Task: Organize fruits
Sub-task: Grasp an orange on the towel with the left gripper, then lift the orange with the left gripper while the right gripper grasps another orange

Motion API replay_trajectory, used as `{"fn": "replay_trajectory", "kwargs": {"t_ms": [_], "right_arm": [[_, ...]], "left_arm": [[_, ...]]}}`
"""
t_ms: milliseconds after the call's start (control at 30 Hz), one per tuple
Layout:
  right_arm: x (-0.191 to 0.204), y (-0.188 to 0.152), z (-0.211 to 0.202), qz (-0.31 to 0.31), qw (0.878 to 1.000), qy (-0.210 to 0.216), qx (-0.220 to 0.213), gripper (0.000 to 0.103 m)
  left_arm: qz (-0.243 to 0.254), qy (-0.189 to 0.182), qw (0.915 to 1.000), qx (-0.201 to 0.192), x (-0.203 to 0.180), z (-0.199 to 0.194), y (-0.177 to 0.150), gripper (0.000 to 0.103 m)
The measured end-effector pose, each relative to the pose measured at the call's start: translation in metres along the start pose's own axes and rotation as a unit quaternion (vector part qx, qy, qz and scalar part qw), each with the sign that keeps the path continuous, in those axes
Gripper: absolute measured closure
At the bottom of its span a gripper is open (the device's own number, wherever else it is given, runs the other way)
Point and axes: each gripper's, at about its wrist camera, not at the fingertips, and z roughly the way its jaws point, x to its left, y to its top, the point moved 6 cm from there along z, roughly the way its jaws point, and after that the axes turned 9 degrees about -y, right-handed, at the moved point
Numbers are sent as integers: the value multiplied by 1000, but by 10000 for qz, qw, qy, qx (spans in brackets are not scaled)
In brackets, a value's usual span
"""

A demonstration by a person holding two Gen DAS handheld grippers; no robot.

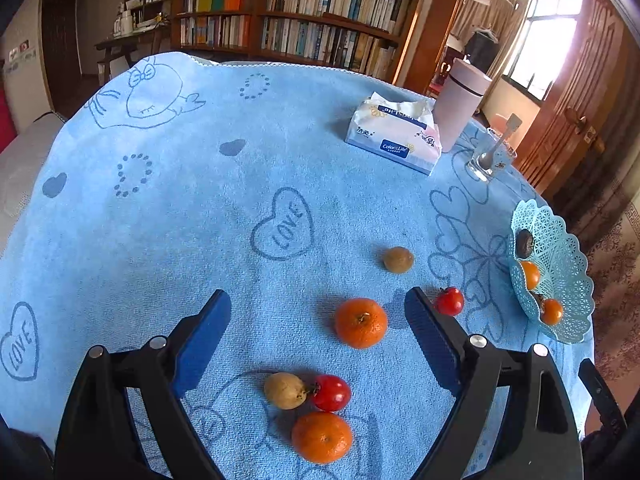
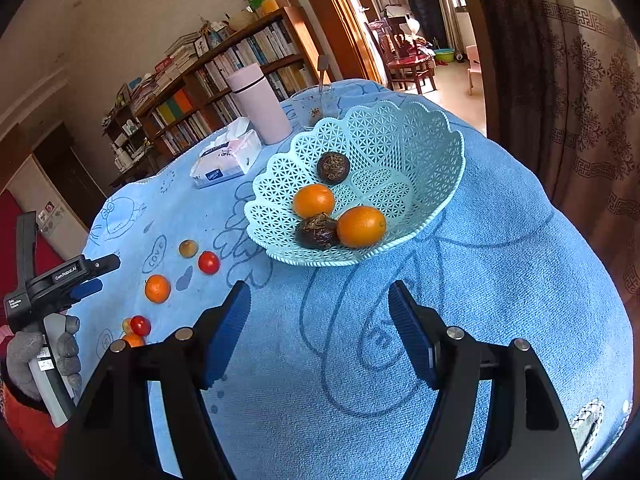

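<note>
My left gripper (image 1: 318,298) hangs open over the blue cloth. An orange (image 1: 361,323) lies on the cloth between its fingers, nearer the right one and untouched. A red tomato (image 1: 449,301) sits just outside that finger, with a brownish fruit (image 1: 398,259) beyond it. Closer in lie a yellow-brown fruit (image 1: 285,390), a tomato (image 1: 331,393) and a second orange (image 1: 322,437). My right gripper (image 2: 319,288) is open and holds nothing, just short of the light-blue lattice basket (image 2: 400,120). The basket holds two oranges (image 2: 313,200) and two dark fruits (image 2: 333,167).
A tissue pack (image 1: 394,136), a pink flask (image 1: 460,104) and a glass with a spoon (image 1: 490,158) stand at the far side of the table. A gloved hand (image 2: 24,352) holds the left gripper. The basket stands near the table's right edge; bookshelves line the wall behind.
</note>
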Motion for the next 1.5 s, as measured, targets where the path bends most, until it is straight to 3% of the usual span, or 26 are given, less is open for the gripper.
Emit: {"fn": "replay_trajectory", "kwargs": {"t_ms": [367,533,633,700,800,1133,1500], "right_arm": [[20,-11,11,-235,9992,104,293,29],[18,-14,14,-256,9990,80,368,29],[16,-15,16,-255,9989,77,396,29],[16,-15,17,-262,9988,80,412,29],[19,-16,20,-299,9985,85,451,29],[42,-20,22,-598,9967,202,514,29],[113,-39,29,-1239,9857,801,808,29]], "left_arm": [[113,-196,9986,482,-19,38,-20,15],[243,-83,9986,461,-29,51,-22,15],[214,-15,9983,543,-27,60,-21,31],[146,-51,9980,609,-26,65,-22,50],[189,-49,9980,608,-27,67,-24,63],[117,-185,9997,129,-14,24,-8,64],[-51,235,9988,-423,31,-29,-9,64]]}}
